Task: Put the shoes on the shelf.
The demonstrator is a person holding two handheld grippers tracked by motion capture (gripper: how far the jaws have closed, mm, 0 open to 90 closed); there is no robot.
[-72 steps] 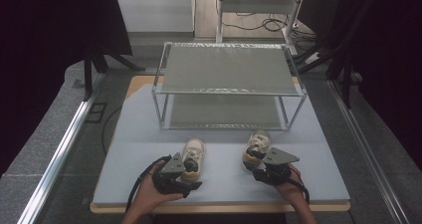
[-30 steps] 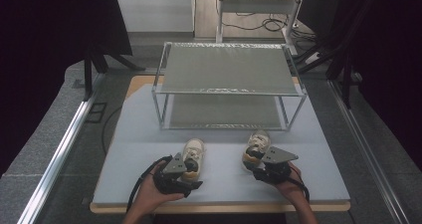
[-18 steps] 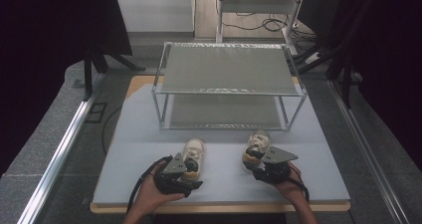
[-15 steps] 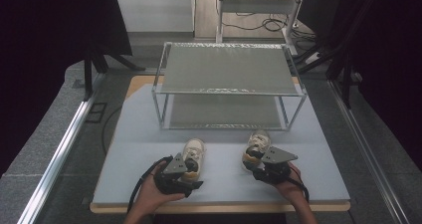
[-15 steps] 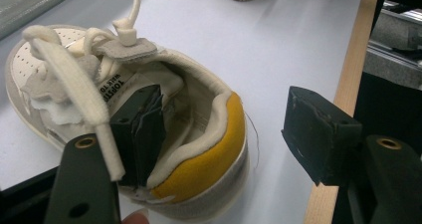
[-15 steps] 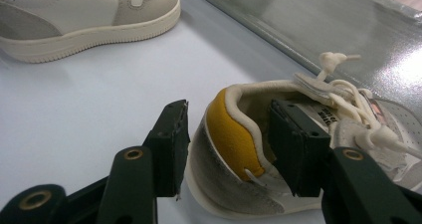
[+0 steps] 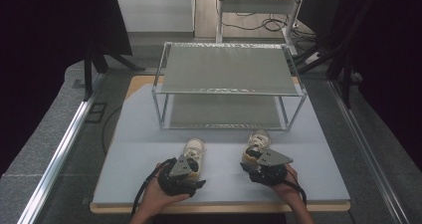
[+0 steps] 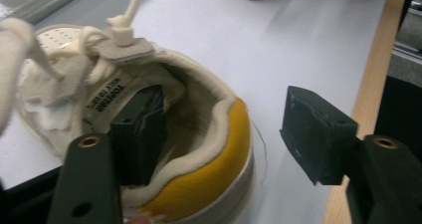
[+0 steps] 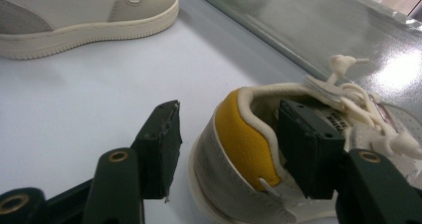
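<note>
Two white sneakers with yellow heel linings stand on the white table top, toes toward the rack. My left gripper straddles the heel of the left sneaker. In the left gripper view, one jaw sits inside the left sneaker and the other stands well clear outside the heel. These jaws have just been closing. My right gripper straddles the heel of the right sneaker. One jaw is inside the right sneaker and the other stands a small gap off the heel wall. These jaws have just been opening.
A metal rack with two shelves stands across the back of the table, just beyond the toes. The wooden front edge runs close under both hands. Black stands and cables lie around the table on the floor.
</note>
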